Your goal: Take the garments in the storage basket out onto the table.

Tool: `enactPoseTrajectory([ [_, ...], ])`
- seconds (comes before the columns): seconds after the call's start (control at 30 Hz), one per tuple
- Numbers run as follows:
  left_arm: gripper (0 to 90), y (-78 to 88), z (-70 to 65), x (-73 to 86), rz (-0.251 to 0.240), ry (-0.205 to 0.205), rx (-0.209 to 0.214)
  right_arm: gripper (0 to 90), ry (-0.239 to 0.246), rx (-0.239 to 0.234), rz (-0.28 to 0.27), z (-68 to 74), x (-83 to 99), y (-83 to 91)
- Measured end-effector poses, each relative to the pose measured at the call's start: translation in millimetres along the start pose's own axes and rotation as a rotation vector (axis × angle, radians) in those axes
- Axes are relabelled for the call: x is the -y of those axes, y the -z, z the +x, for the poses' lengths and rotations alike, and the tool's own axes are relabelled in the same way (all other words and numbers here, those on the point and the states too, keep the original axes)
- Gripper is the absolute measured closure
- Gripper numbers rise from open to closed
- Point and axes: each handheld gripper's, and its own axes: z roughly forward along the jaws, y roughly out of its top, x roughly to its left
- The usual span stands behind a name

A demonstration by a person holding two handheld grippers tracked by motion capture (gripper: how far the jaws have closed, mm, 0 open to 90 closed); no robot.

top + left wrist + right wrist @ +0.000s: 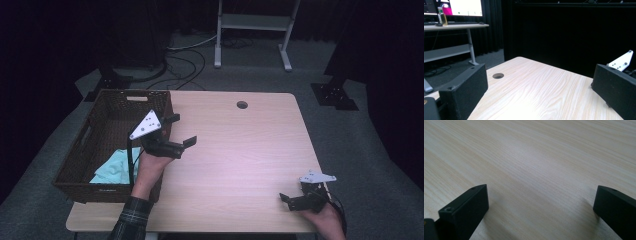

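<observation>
Two tools are in my hands, and both carry nothing. From the high view, my left tool [181, 131] hangs above the table [240, 150] just beside the right wall of the basket [75, 160], its jaws spread and pointing out over the bare wood. The cloth [114, 167], pale turquoise, lies crumpled in the near part of the basket, next to my left forearm. My right tool [286, 199] sits low at the near right corner of the table, well apart from the basket, jaws also spread.

In the left gripper view, the left tool's jaws stand wide with plain wood between them, the cable hole [498, 75] ahead on the left, and a white plate [621, 62] of the other tool poking up past the right jaw.

In the right gripper view, the jaws are wide apart and close over the tabletop grain, nothing between them.

I judge the cloth is now put away, so the step in hand is to draw clear. To do it well I would keep the left tool high enough to miss the basket rim, leave the jaws parted, and bring it to rest on the table without nudging the basket.
</observation>
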Motion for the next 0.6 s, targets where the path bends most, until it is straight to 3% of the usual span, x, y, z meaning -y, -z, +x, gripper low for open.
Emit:
enactPoseTrajectory([
  [0.6,0.0,11.7,8.9,1.7,-0.016,0.025,-0.016,0.0,0.0,0.001,0.0,0.2,-0.3,-0.3],
])
